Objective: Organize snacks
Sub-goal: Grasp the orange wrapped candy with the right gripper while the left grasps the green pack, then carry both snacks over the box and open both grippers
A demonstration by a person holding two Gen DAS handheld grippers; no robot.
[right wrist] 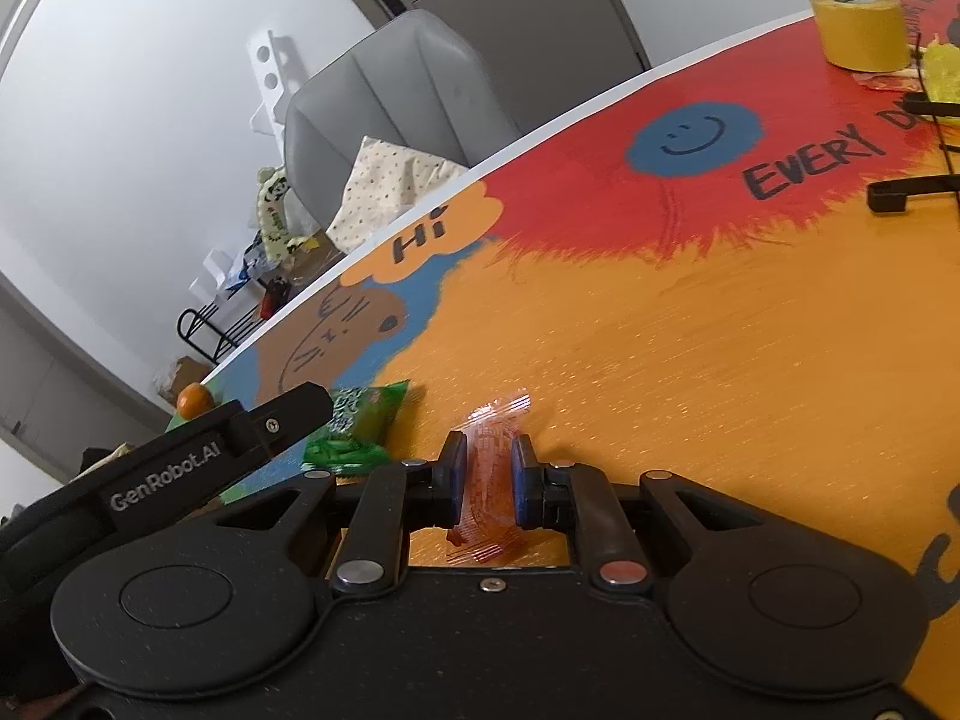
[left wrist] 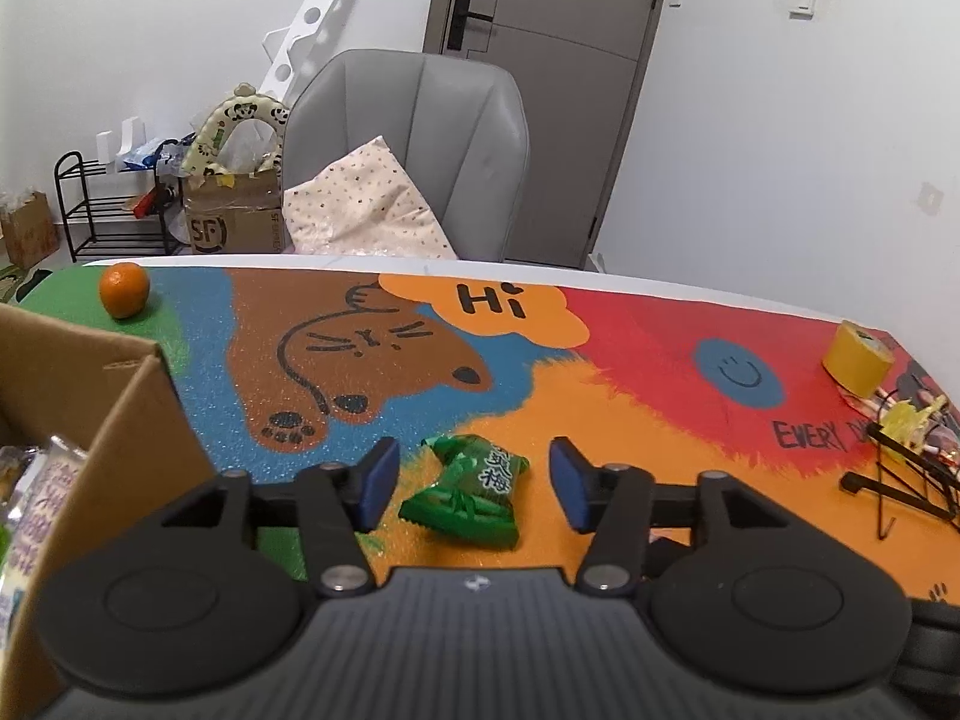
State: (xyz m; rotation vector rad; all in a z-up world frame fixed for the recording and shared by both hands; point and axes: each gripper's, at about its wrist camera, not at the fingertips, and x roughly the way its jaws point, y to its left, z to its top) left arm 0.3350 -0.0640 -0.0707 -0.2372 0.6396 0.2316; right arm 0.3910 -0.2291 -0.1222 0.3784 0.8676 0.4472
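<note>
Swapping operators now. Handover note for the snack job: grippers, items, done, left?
Left gripper: jaws open around the green plum candy packet on the mat, not pressing on it.
Right gripper: jaws shut on the orange candy wrapper.
Cardboard box at the left already holds some snack packets.
Tangerine sits at the far left of the table, beyond the box.
Left: box the orange candy, grip and box the green packet, likely the tangerine too.

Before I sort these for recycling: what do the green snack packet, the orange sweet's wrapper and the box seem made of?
Green snack packet: probably glossy plastic film, crinkled with serrated ends. Orange sweet's wrapper: thin clear plastic, contents showing through. Box: brown corrugated cardboard, matte.
</note>
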